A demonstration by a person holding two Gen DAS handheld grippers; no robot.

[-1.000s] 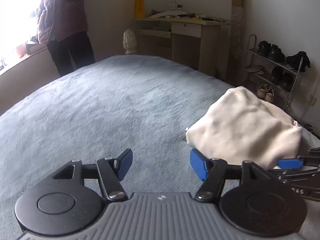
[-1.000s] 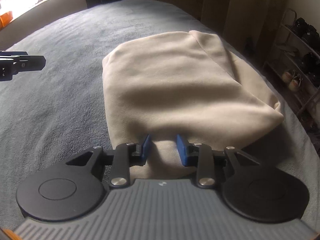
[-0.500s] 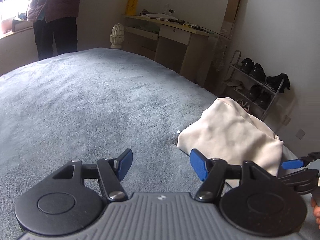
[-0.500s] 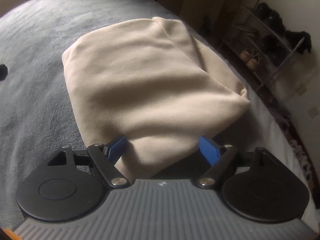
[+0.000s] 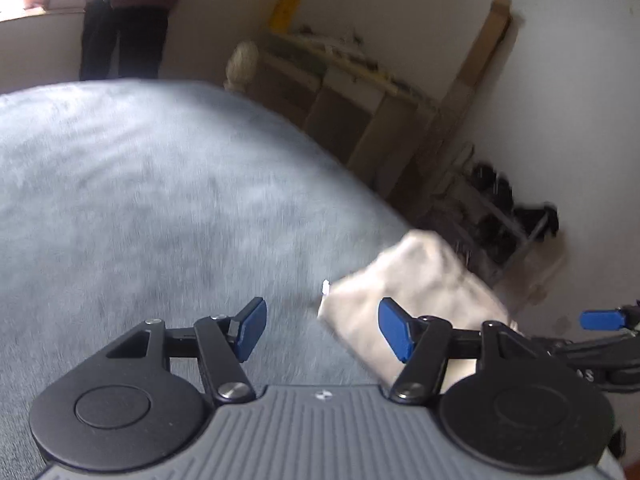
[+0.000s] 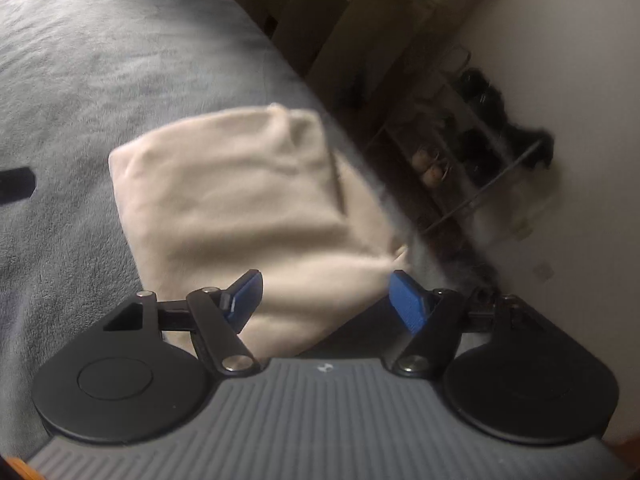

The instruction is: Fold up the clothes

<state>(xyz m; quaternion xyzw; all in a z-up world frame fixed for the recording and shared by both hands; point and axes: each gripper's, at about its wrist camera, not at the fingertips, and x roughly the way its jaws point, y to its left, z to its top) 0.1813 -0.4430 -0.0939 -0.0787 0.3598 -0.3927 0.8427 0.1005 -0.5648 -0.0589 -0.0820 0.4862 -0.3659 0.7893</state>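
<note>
While both pictures are smeared with motion blur, the count is plain enough: one folded cream garment [image 6: 248, 208], one grey-blue bed cover [image 5: 140, 200] under it, and two grippers. The garment lies as a compact bundle near the right-hand edge of the bed, the side toward the shoe rack [image 6: 476, 152]. The left gripper [image 5: 322, 334] stands about half open with nothing between its blue pads [image 5: 250, 332] — only bed cover shows in the gap, and the garment sits off to its right, partly behind the right-hand finger. The right gripper [image 6: 326, 300] hangs above the near end of the garment; its jaws have just closed in a little after springing wide, yet they stand well apart and the pads do not press the cloth, which lies below them. In the left wrist view one blue pad of the right gripper [image 5: 600, 319] pokes in at the right edge. As for things that hold other things, the shoe rack carries several dark shoes on its upper shelves and one pale pair lower down — the exact number is lost in blur. A wooden desk [image 5: 340, 92] beyond the bed bears clutter too blurred to name. One person [image 5: 124, 16] stands by the window.
</note>
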